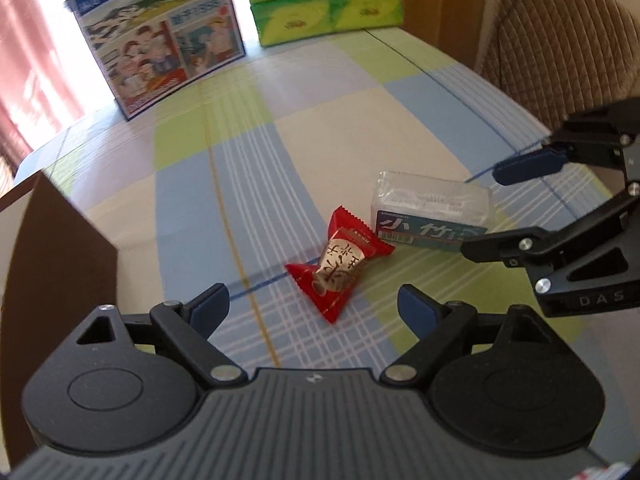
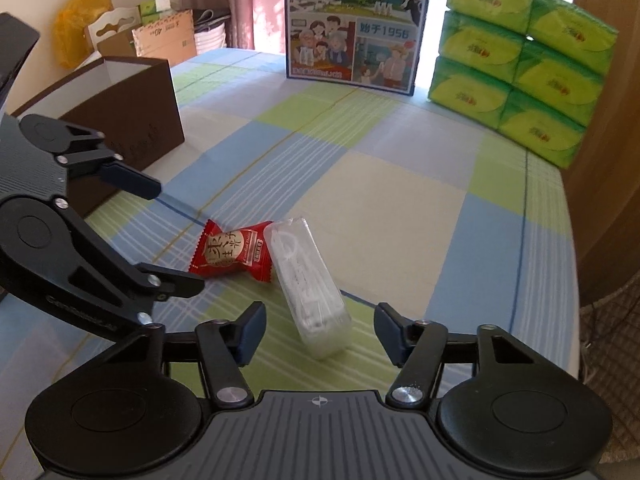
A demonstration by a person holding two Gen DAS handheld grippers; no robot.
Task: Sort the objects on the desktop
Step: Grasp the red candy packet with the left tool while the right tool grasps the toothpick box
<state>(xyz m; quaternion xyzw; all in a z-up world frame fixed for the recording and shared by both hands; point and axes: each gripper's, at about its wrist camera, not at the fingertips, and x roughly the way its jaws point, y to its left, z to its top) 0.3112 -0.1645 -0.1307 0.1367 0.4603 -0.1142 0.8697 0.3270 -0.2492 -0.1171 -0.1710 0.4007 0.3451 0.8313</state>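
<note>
One desk [image 2: 400,184] is seen, covered by a checked cloth of blue, green and cream. On it, one brown box [image 2: 128,128] with an open top is placed at the left side, and one tall milk carton [image 2: 356,28] is stood at the far edge. Beside the carton, six green tissue packs [image 2: 516,68] are counted in the right wrist view, stacked in two columns of three.

Two small things are found near the middle of the desk: one clear plastic box [image 2: 308,284] filled with white picks, and one red sweet wrapper [image 2: 232,254]. The two are set just beside each other, and whether they touch cannot be told.

Two claws are counted. The left claw [image 1: 312,308] is held spread wide, and the red sweet wrapper [image 1: 340,264] is seen just ahead of its tips, nothing being pinched. The right claw [image 2: 320,332] is held partly spread; the near end of the clear plastic box is placed between its fingertips, yet a gap is left on each side, so nothing is gripped.
</note>
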